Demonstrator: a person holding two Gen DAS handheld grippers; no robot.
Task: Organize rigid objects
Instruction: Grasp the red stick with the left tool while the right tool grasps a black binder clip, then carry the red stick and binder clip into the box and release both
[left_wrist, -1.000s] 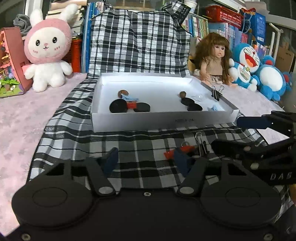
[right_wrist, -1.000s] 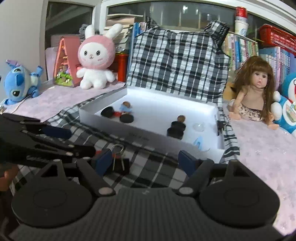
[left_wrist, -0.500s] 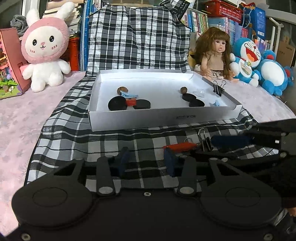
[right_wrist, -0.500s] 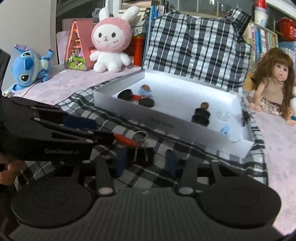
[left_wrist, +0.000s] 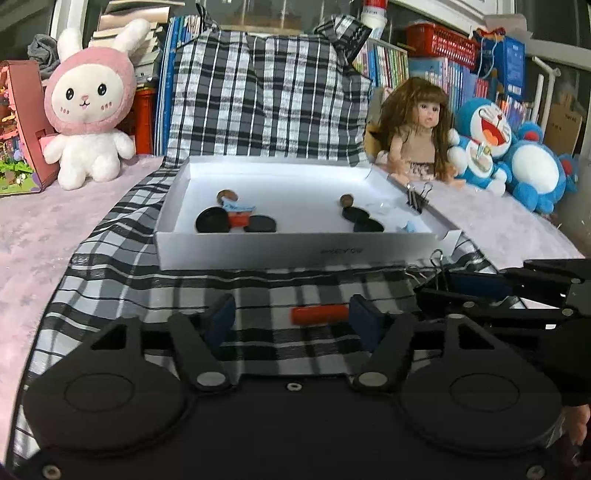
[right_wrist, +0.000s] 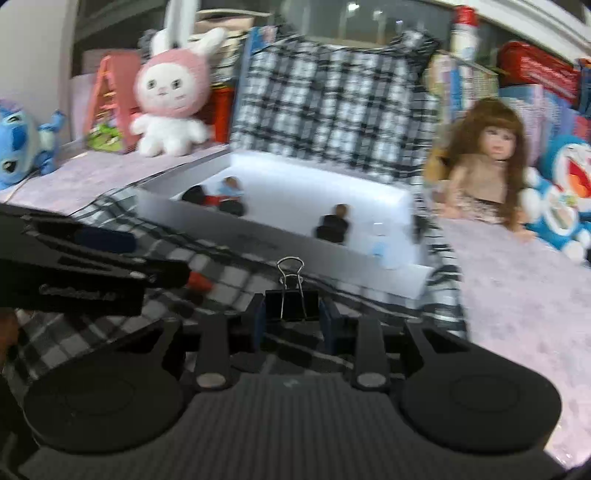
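Two grippers work low over the checked cloth (left_wrist: 122, 266) in front of the white box (left_wrist: 295, 251). Seen from the right wrist, the right gripper (right_wrist: 291, 319) has its blue pads pressed against both sides of a black binder clip (right_wrist: 291, 308), whose wire handles stand upright between the fingers; the clip is held just short of the box's near wall. From the left wrist view, the left gripper (left_wrist: 291, 317) has its jaws spread wide, with a small red piece (left_wrist: 319, 314) lying on the cloth between them, close against the right-hand pad; whether pad and piece touch is hard to tell. Inside the box lie two clusters: on the left, black discs (left_wrist: 212, 223) with a red and blue bit and a brown round thing behind them; on the right, more dark discs (left_wrist: 364, 221) with another brown round thing. A second binder clip (left_wrist: 417, 199) is clamped on the box's right wall. Around the cloth sits pale pink bedding, with a pink-hooded rabbit plush (left_wrist: 88, 107) to the left, a long-haired doll (left_wrist: 421, 129) to the right, and blue cat plushes (left_wrist: 513, 151) beyond her.
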